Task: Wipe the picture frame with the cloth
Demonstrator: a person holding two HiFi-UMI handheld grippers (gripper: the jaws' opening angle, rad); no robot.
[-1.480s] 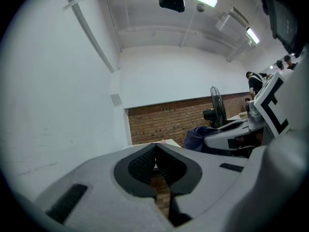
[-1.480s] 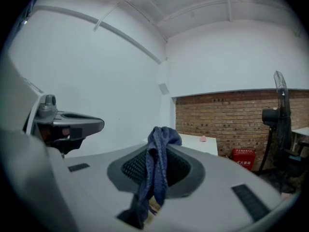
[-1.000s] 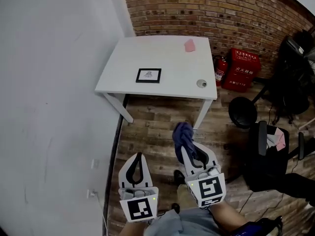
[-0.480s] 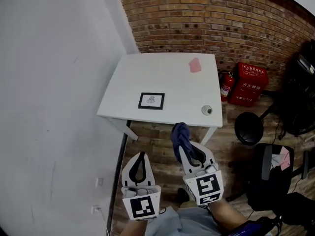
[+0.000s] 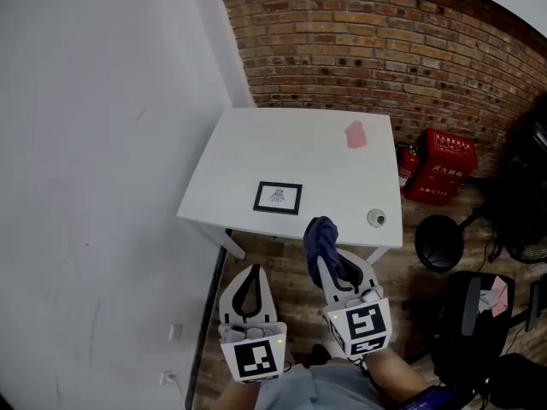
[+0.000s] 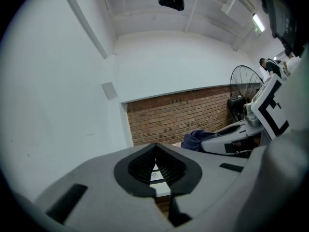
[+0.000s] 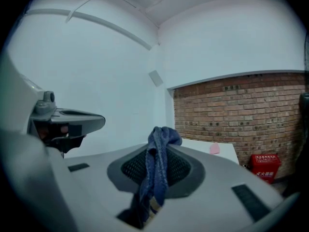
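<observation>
A small black picture frame lies flat near the front edge of the white table. My right gripper is shut on a blue cloth, which bunches above the jaws and hangs down between them. It is held off the table, in front of its front edge. My left gripper is shut with nothing in it, lower and to the left, over the wooden floor. Through the left gripper's jaws a sliver of the frame shows.
A pink item lies at the table's far right and a small round object near its front right corner. A white wall is at the left, a brick wall behind. A red box, a stool and chairs stand right.
The view has come closer to the table, which now sits lower and nearer in the head view. Both grippers keep their hold and stance.
</observation>
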